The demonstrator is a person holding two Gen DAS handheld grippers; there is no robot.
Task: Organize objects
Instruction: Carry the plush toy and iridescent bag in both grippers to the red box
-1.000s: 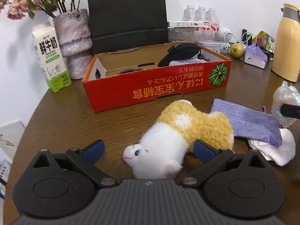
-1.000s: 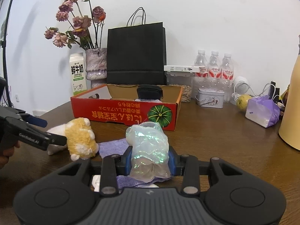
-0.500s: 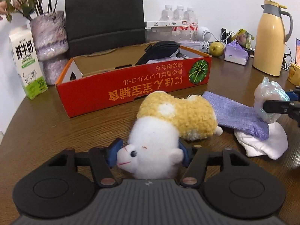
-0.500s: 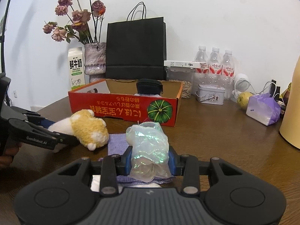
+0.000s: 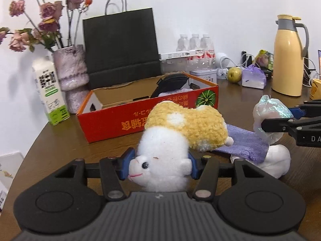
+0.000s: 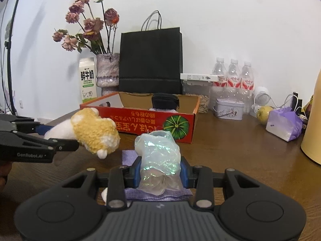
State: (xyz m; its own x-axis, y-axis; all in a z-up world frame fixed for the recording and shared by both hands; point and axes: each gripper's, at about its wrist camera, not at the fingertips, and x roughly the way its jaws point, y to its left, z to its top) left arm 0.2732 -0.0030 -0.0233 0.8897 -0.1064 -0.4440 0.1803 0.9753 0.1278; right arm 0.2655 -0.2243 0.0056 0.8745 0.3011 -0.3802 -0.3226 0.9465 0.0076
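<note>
My left gripper (image 5: 159, 165) is shut on the white head of a yellow-and-white plush toy (image 5: 180, 132) and holds it above the table; it also shows in the right wrist view (image 6: 92, 130). My right gripper (image 6: 160, 173) is shut on an iridescent clear plastic bag (image 6: 158, 158), also seen in the left wrist view (image 5: 269, 118). A red cardboard box (image 5: 140, 118) (image 6: 140, 122) stands open behind, holding a black pouch (image 5: 171, 82). A purple cloth (image 5: 244, 142) and a white cloth (image 5: 276, 160) lie on the table.
Behind the box stand a black paper bag (image 6: 150, 60), a vase of dried flowers (image 6: 106, 72), a milk carton (image 6: 86, 80) and water bottles (image 6: 232, 76). At the right are a tin (image 6: 229, 108), an apple (image 6: 263, 114), a purple packet (image 6: 284, 123) and a yellow thermos (image 5: 289, 60).
My left gripper closed on the plush toy's head and lifted it off the table. My right gripper kept hold of the plastic bag and rose slightly.
</note>
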